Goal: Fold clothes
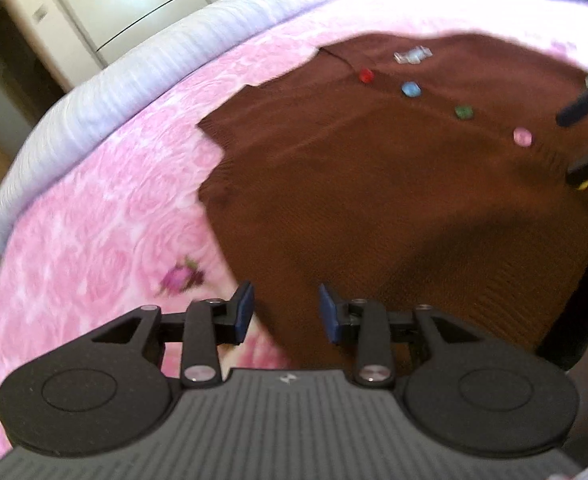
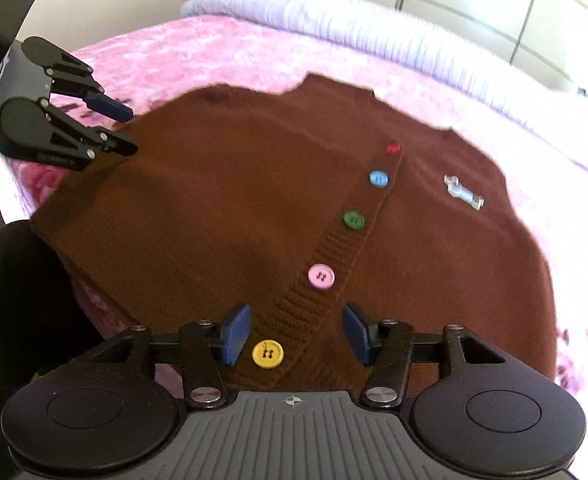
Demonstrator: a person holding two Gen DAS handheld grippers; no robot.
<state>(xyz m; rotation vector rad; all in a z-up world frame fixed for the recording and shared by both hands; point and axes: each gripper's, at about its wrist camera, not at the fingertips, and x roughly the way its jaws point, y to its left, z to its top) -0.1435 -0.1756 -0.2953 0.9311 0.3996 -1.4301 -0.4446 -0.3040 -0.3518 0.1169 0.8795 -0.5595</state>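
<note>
A: How is the garment being shown?

B: A brown knitted cardigan [image 2: 221, 208] is being displayed flat on a pink rose-patterned bedspread [image 1: 105, 208], front side up. Its ribbed button band is being seen running diagonally, and it is being fastened by a row of coloured buttons: a red button [image 2: 393, 148], a blue button [image 2: 378, 179], a green button [image 2: 354, 220], a pink button [image 2: 321, 277] and a yellow button [image 2: 267, 354]. A small pale brooch-like ornament [image 2: 462, 193] is being shown on the chest.

A: And the tongs?

B: The right gripper [image 2: 296, 334] is being held partly open above the hem, with the button band lying below the gap; nothing is being clamped. The left gripper [image 1: 285, 314] is being held at the cardigan's side edge, its jaws standing narrowly apart, and no fabric is being pinched.

A: What is being seen beyond?

B: A white ribbed pillow [image 2: 334, 16] is being shown at the bed's far edge.
</note>
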